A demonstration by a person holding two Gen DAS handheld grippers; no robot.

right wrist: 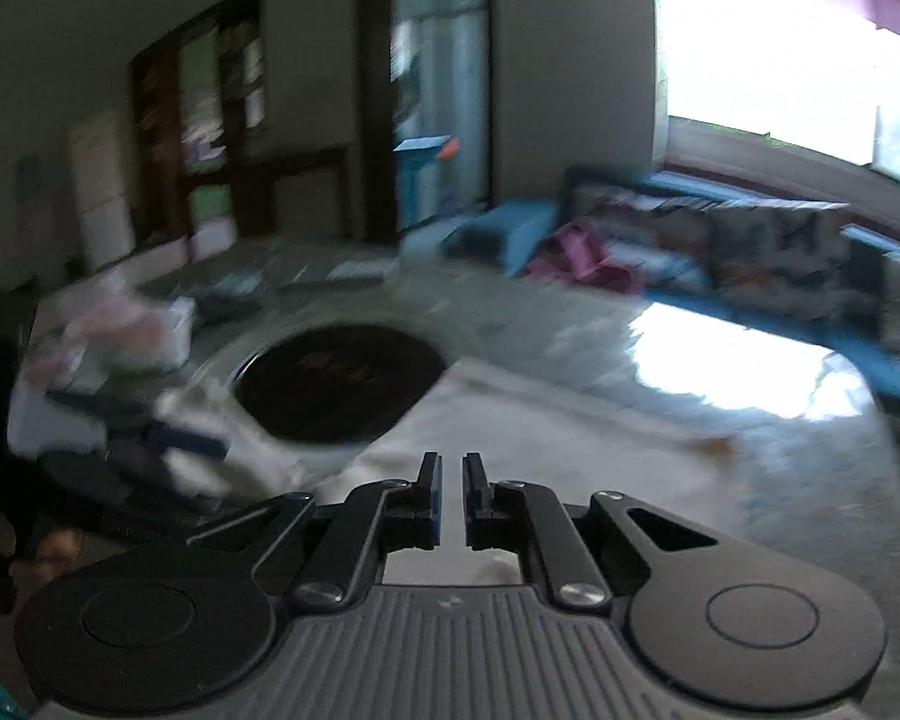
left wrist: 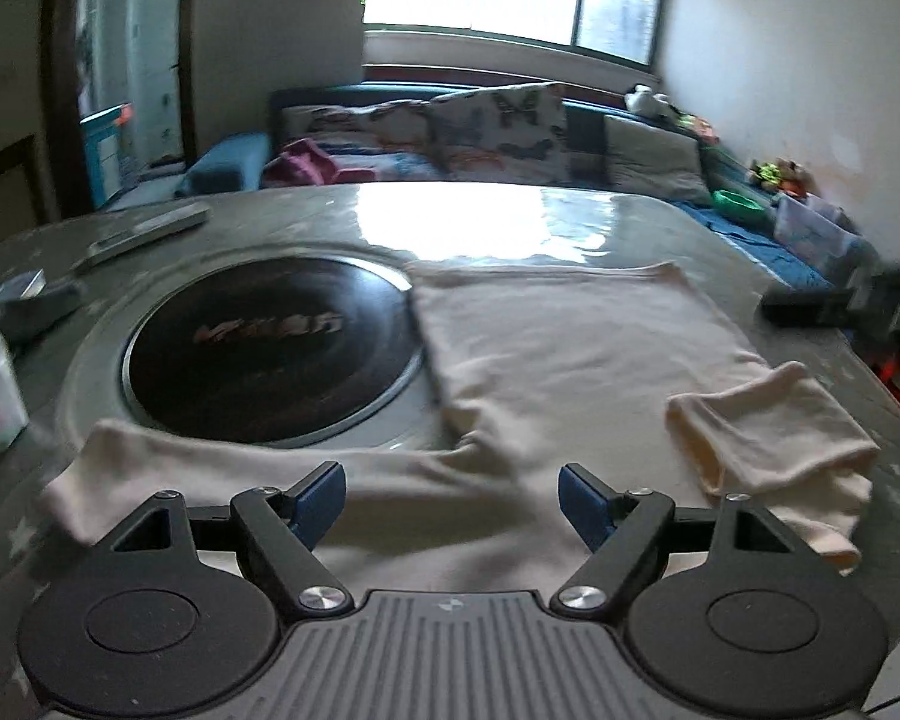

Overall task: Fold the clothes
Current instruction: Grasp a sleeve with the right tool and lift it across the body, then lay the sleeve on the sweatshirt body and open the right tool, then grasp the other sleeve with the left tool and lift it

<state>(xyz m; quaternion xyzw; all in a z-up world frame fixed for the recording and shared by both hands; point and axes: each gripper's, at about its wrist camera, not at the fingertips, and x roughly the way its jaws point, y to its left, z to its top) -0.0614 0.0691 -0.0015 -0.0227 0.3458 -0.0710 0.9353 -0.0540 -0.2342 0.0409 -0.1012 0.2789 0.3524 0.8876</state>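
Behind a sofa strewn with butterfly cushions, a glossy round table with a black inset hob carries a cream long-sleeved top, spread flat beside the hob, one sleeve stretched across the near edge, the other sleeve bunched. Folding seems barely begun: the left gripper hovers wide open over the top's near part holding nothing, so pinching a sleeve or shoulder likely comes next. In its blurred view the right gripper is nearly closed, with no cloth visible between its fingers.

Two low, close tabletop wrist views
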